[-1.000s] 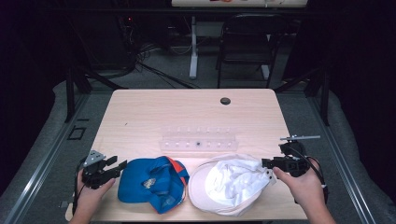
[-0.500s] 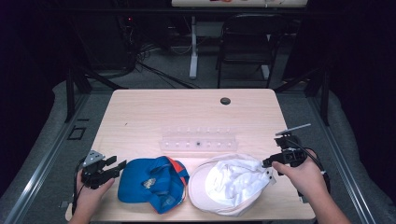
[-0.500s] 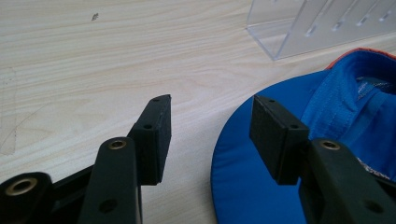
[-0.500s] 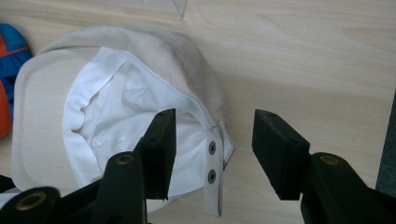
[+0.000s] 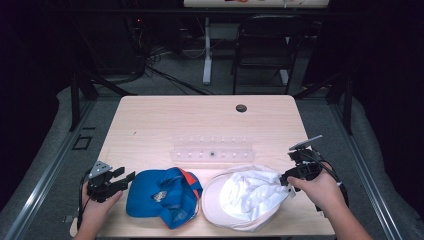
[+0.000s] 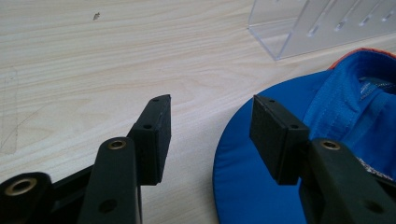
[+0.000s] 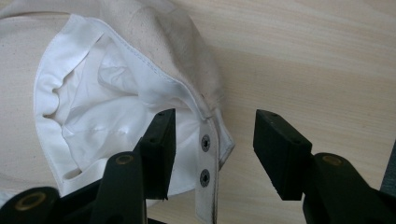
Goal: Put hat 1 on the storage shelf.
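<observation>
Our left hand-held gripper (image 5: 121, 178) sat at the near left of the desk (image 5: 165, 125), held low in the left hand (image 5: 97, 200), its jaws parted wide and gripping nothing. In the left gripper view we saw one jaw over bare wood and the other over the edge of the blue cap's (image 6: 327, 135) brim, with a clear gap between them. We could not tell whether that jaw touched the brim.

Our right hand-held gripper (image 5: 286, 181) was at the near right, held in the right hand (image 5: 320, 192), its jaws also wide apart and empty. In the right gripper view the jaws straddled the back edge of the white cap (image 7: 107, 102), where a strap (image 7: 205, 177) with two snap studs lay flat on the wood. One jaw was over the cap's lining and the other over bare desk, and neither had closed on the cloth.

From the high view we saw both caps lying upside down side by side along the near edge, the blue cap (image 5: 162, 195) at left and the white cap (image 5: 245, 197) at right, their rims touching or nearly so. Just beyond them lay a clear plastic rack (image 5: 212, 150). Farther back a dark round grommet (image 5: 241, 108) sat in the desk.
</observation>
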